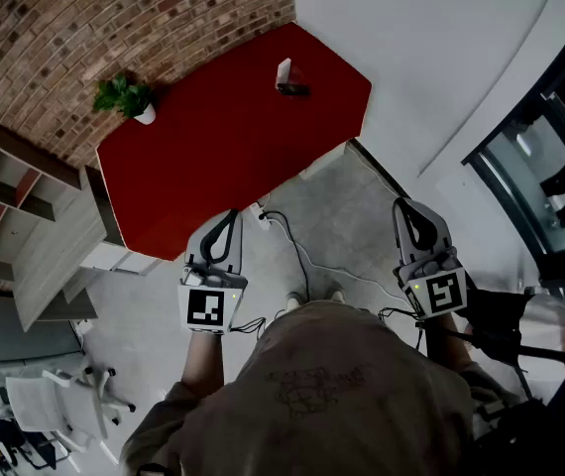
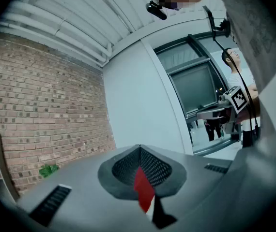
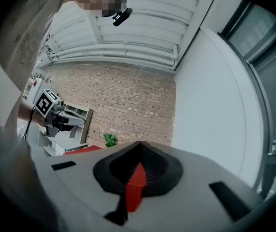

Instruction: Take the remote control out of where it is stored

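The left gripper (image 1: 231, 216) and right gripper (image 1: 404, 206) are both pressed together and empty, so reaching unopened for the remote control (image 1: 293, 88), seemingly in its white holder (image 1: 283, 70) at the far edge of the worktop (image 1: 213, 157), could topple it.

The scene is lit dimly and evenly. The head view is darkened along its near edge. Both gripper views are fisheye-warped and vignetted black at the edges.

Pale remote control (image 1: 283, 71) upright, on red table (image 1: 213, 162)
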